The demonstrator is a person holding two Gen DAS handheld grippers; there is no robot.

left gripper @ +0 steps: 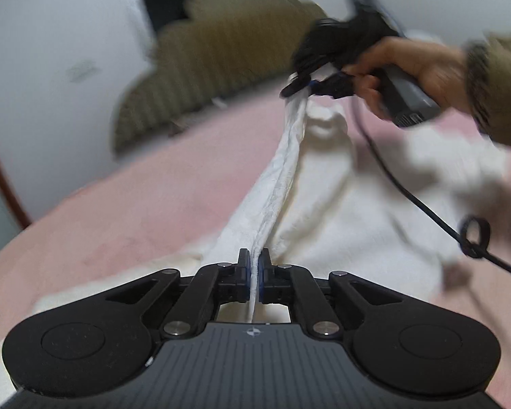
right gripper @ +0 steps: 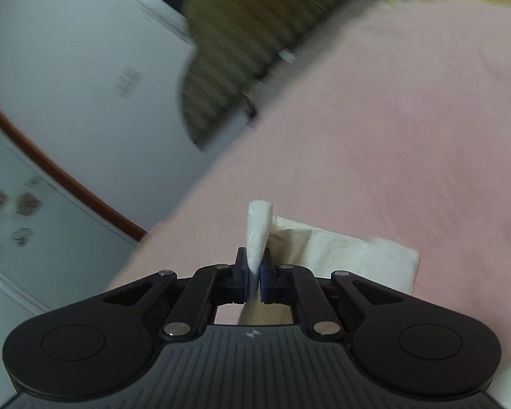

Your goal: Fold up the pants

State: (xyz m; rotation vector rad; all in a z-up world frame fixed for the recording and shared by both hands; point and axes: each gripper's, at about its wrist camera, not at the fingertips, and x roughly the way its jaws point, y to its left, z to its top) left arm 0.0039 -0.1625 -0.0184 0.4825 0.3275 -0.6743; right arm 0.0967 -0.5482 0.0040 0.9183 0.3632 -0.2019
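The white pants (left gripper: 323, 197) hang stretched above the pink bed cover (left gripper: 136, 187). My left gripper (left gripper: 254, 266) is shut on a taut edge of the pants, which runs up to my right gripper (left gripper: 310, 85), held by a hand at the upper right and shut on the other end. In the right wrist view my right gripper (right gripper: 254, 266) pinches a folded white corner of the pants (right gripper: 259, 231), with more white fabric (right gripper: 351, 255) hanging to its right over the pink cover (right gripper: 391, 136).
An olive padded headboard (left gripper: 221, 41) stands behind the bed against a white wall (left gripper: 51, 51). A black cable (left gripper: 408, 197) hangs from the right gripper across the pants. A wooden trim strip (right gripper: 61, 170) runs along the wall.
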